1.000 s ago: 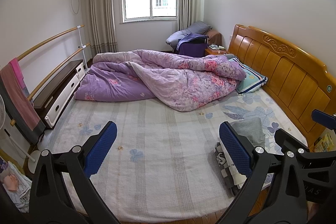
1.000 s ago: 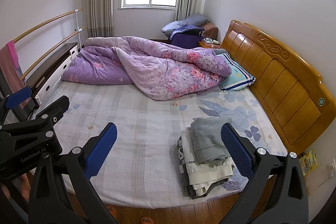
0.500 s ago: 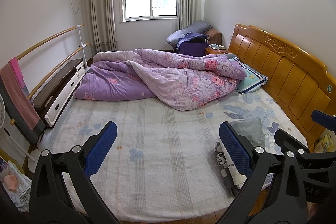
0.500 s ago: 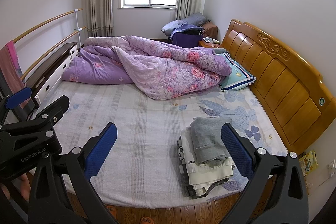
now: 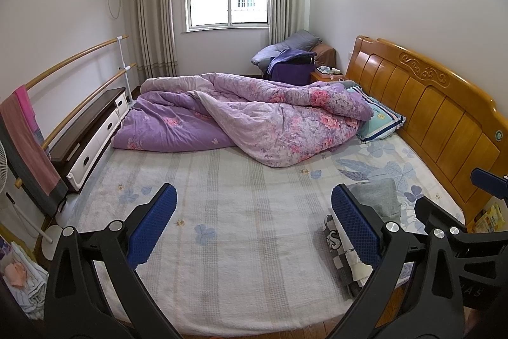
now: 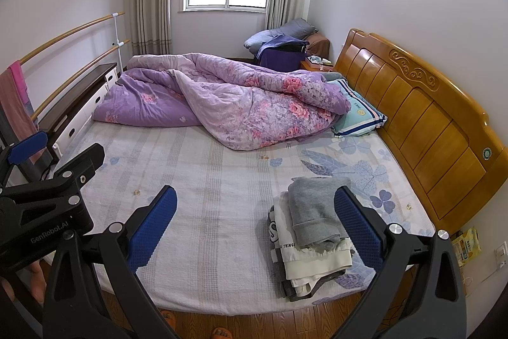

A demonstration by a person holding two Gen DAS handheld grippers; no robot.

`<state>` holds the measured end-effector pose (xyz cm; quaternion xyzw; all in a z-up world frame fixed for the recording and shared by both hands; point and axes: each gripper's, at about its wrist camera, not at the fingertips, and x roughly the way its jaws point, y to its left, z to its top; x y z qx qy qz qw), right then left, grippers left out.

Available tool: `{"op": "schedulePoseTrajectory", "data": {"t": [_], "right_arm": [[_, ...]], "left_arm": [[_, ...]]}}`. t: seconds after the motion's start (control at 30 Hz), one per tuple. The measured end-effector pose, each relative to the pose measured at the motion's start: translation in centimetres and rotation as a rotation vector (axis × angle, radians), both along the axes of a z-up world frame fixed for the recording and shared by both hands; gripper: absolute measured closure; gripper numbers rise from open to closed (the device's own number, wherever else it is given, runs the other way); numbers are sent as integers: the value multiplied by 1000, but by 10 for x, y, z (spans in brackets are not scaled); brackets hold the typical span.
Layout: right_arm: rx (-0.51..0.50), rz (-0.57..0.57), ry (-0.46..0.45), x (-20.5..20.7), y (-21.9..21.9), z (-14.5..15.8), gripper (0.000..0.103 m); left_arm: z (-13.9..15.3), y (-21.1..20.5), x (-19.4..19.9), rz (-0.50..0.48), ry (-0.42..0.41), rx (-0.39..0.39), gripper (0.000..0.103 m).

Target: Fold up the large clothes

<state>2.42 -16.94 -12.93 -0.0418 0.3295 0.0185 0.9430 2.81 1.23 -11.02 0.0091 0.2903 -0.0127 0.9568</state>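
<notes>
A stack of folded clothes (image 6: 312,239), grey on top of white and dark pieces, lies at the near right corner of the bed (image 6: 222,196). In the left wrist view the same stack of clothes (image 5: 377,205) is half hidden behind the right finger. My left gripper (image 5: 254,226) hangs open over the near edge of the bed, holding nothing. My right gripper (image 6: 254,226) is open too, its right finger next to the stack, not touching it. The left gripper's body (image 6: 47,196) shows at the left of the right wrist view.
A rumpled purple floral quilt (image 5: 247,119) covers the far half of the bed, with a pillow (image 5: 377,119) by the wooden headboard (image 5: 444,116). A low cabinet (image 5: 92,132) and rails with hung towels (image 5: 28,145) stand left. A foot in a sandal (image 6: 222,332) shows below.
</notes>
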Motion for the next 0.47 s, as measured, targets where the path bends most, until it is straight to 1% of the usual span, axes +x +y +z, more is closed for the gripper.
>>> {"op": "schedulePoseTrajectory", "data": {"t": [0.3,0.47], "right_arm": [[1,0,4,1,-1,-1,7],[2,1,9,1,-3,-3,7]], "left_arm": [[0,-1,0,1,3,1,5],[-5,-1,5,2,12,2,5]]}}
